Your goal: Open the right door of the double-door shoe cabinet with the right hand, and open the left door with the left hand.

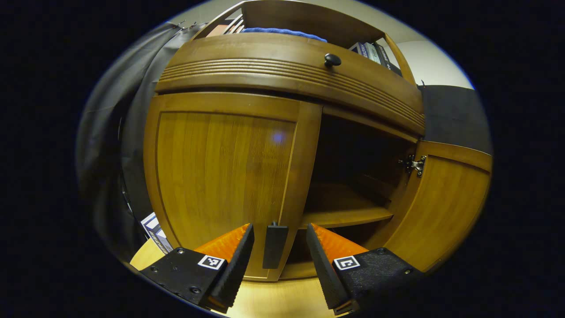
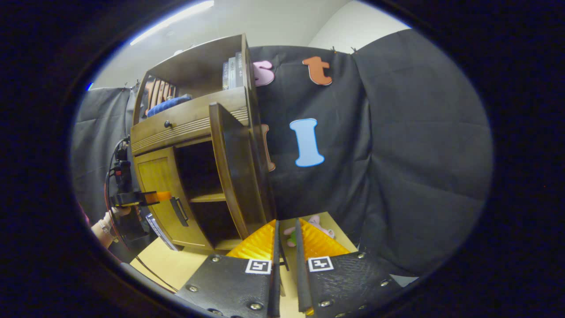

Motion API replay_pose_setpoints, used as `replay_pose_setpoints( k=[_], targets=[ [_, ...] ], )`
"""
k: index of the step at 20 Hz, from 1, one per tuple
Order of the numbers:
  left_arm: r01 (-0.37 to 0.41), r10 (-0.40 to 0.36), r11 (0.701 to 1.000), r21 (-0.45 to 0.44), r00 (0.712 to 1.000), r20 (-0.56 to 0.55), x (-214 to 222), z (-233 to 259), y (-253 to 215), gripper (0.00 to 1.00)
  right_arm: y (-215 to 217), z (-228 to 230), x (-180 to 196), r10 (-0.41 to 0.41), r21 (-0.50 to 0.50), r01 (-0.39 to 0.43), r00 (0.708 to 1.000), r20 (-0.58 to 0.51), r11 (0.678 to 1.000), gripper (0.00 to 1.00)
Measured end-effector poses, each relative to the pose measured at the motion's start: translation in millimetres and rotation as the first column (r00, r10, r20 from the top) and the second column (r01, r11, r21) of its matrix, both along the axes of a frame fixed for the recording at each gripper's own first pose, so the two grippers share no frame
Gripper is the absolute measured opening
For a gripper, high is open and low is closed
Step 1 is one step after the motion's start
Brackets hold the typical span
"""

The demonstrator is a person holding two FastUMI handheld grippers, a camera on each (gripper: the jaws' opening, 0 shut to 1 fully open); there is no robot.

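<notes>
The wooden shoe cabinet [image 1: 282, 75] fills the left gripper view. Its left door [image 1: 220, 172] is closed, and the dark bar handle [image 1: 274, 245] stands between my left gripper's [image 1: 279, 247] open fingers, apart from both. The right door [image 1: 441, 207] is swung wide, baring the dark inside and a shelf [image 1: 344, 212]. In the right gripper view the right door [image 2: 234, 172] is seen edge-on. My right gripper [image 2: 287, 229] is nearly closed, with a thin dark sliver of that door's handle [image 2: 284, 263] between its fingers. The left gripper [image 2: 154, 196] shows there by the left door handle [image 2: 178, 211].
A drawer with a round knob [image 1: 332, 59] sits above the doors, with books [image 1: 375, 52] and a blue cloth [image 1: 282, 31] on top. A box [image 1: 152, 227] leans at the cabinet's left foot. A plush toy [image 2: 311, 223] lies on the pale table [image 2: 176, 265].
</notes>
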State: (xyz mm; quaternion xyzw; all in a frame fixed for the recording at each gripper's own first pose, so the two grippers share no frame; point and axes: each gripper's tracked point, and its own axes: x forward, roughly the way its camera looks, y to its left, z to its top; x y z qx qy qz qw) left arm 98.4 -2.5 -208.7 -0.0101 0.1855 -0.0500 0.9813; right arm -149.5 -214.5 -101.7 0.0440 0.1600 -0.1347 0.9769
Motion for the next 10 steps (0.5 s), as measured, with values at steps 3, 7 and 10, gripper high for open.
replay_pose_setpoints(
  k=[3,7,10],
  targets=[
    [-0.007,0.007,1.000,0.006,1.000,-0.016,12.2,-11.0,0.8,0.72,-0.1,21.9,-8.7,-0.017,-0.051,0.018,1.000,0.023,0.999,0.16],
    [-0.009,0.009,1.000,-0.002,0.999,-0.043,23.2,-28.4,2.1,0.59,3.2,43.5,-15.1,-0.029,-0.105,0.033,0.999,0.040,0.994,0.16],
    [-0.013,0.013,1.000,0.000,0.999,-0.041,29.2,-32.9,2.2,0.59,4.6,44.1,-24.0,-0.041,-0.128,0.044,0.999,0.028,0.991,0.16]
  ],
)
